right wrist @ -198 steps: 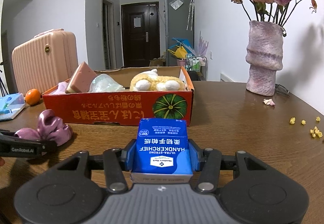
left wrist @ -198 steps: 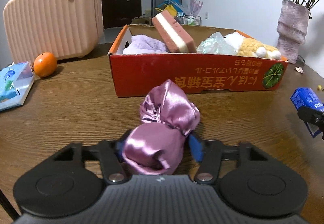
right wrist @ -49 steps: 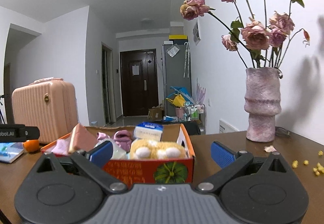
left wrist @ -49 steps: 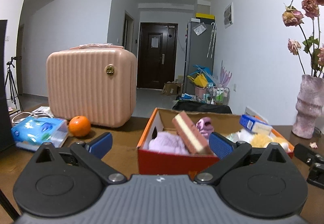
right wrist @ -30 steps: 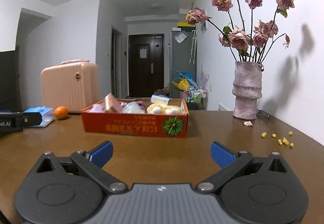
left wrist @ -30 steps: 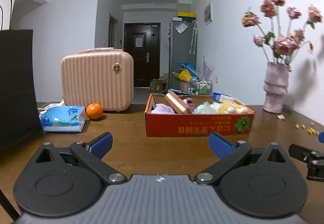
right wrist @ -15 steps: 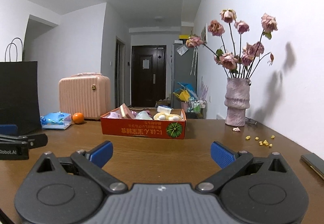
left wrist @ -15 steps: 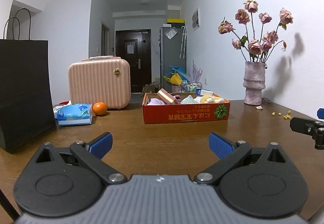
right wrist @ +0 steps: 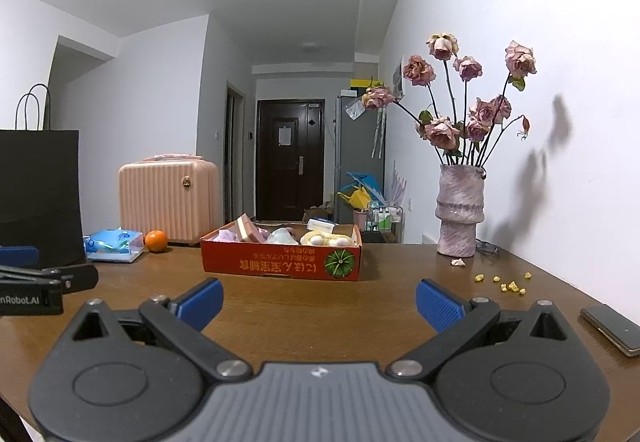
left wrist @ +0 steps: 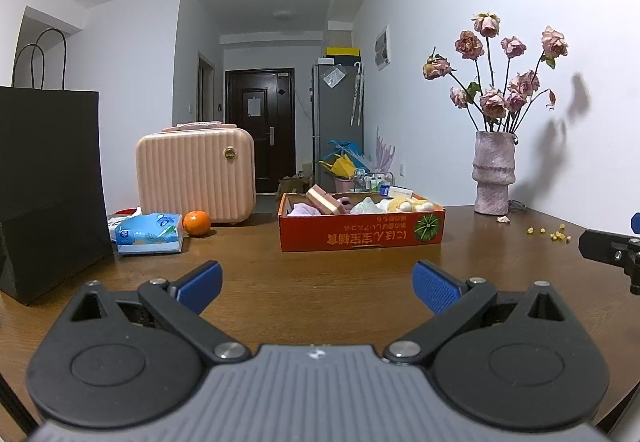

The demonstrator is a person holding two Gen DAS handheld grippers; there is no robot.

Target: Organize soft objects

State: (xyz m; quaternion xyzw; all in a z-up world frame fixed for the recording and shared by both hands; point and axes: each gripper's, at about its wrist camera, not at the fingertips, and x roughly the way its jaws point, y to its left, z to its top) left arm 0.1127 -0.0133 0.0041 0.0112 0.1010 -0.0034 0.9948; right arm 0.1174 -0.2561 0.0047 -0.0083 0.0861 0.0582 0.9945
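A red cardboard box [left wrist: 362, 232] stands mid-table, also in the right wrist view [right wrist: 280, 262]. It holds soft items: a pink sponge [left wrist: 325, 199], a lilac cloth [left wrist: 304, 209], a yellow plush [left wrist: 408, 205] and a blue tissue pack [left wrist: 394, 191]. My left gripper [left wrist: 316, 284] is open and empty, well back from the box. My right gripper [right wrist: 318, 300] is open and empty, also well back. Each gripper shows at the edge of the other's view.
A pink suitcase [left wrist: 196, 172], an orange [left wrist: 196, 223], a tissue pack [left wrist: 148, 234] and a black paper bag [left wrist: 48, 182] stand at the left. A vase of roses [left wrist: 493, 178] and yellow crumbs [right wrist: 504, 284] are at the right. A phone [right wrist: 612, 328] lies near the right edge.
Both grippers released their objects into the box earlier and have kept pulling back from it; the box looks smaller now. Both stay open.
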